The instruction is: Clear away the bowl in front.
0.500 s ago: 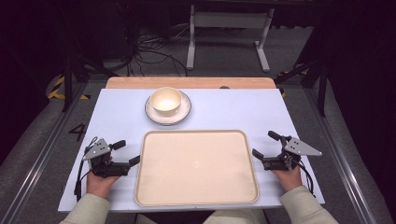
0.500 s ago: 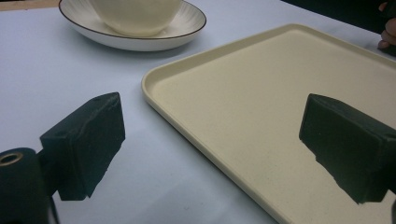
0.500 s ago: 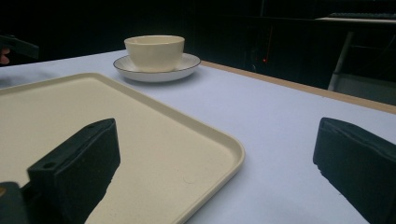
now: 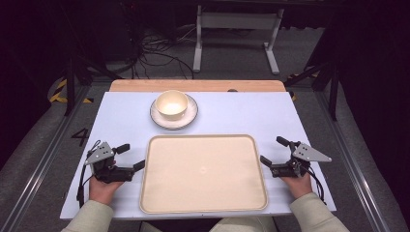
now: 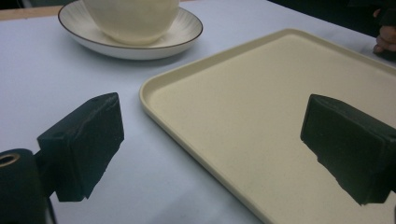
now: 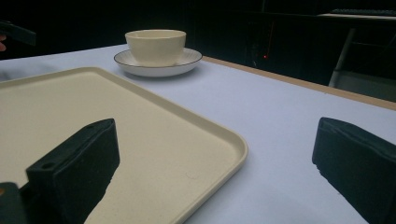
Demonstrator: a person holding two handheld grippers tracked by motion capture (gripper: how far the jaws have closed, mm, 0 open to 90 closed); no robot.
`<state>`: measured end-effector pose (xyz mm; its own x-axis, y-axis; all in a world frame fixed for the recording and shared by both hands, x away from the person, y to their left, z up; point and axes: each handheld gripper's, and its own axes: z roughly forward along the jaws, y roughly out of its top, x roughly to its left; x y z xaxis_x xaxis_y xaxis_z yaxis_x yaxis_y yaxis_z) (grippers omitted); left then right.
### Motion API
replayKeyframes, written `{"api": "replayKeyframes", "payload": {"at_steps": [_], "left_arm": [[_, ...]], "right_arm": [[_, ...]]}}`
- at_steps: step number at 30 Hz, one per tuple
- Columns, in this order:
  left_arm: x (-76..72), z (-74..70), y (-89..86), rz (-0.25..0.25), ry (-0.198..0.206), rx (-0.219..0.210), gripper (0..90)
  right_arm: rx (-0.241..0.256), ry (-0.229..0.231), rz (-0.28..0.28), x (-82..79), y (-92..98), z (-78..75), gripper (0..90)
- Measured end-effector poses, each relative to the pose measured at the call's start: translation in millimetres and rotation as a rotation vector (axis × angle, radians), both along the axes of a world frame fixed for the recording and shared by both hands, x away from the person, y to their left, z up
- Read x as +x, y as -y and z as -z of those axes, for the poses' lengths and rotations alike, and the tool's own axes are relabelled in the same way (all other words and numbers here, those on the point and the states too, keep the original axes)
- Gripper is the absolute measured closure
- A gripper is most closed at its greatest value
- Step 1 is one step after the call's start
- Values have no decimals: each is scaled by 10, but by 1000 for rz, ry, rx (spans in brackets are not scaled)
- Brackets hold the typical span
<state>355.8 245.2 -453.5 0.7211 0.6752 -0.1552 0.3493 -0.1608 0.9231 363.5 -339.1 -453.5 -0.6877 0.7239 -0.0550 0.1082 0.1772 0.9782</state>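
A cream tray point(image 4: 203, 208) lies flat at the table's near middle, with nothing on it. Behind it a cream bowl point(image 4: 171, 104) sits upright on a white saucer with a dark rim point(image 4: 189, 117). My left gripper point(image 4: 131, 156) rests on the table just left of the tray, open, jaws wide apart and pointing at the tray's left edge point(image 5: 154, 109). My right gripper point(image 4: 274, 150) rests just right of the tray, open, jaws wide apart, straddling the tray's right edge point(image 6: 236, 140). The bowl point(image 6: 155, 46) and saucer point(image 5: 79, 32) stand beyond both grippers.
The pale blue tabletop point(image 4: 241, 111) has a wooden strip point(image 4: 193, 85) along its far edge. Dark floor with cables and a metal stand point(image 4: 237, 29) lies beyond. Bare table surrounds the saucer on both sides.
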Motion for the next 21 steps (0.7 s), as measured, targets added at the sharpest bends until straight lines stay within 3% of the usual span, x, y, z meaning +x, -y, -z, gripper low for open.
{"api": "replayKeyframes", "payload": {"at_steps": [9, 17, 21], "left_arm": [[-46, -213, 4, -6, 36, -70, 69], [-91, -312, 56, 12, 44, -61, 69], [-103, -324, 93, 27, 39, -82, 69]], "right_arm": [[-9, -9, -4, 6, -13, 11, 11], [-3, -9, 3, 5, -9, 13, 10], [-1, -10, -1, 6, -5, 14, 10]]}}
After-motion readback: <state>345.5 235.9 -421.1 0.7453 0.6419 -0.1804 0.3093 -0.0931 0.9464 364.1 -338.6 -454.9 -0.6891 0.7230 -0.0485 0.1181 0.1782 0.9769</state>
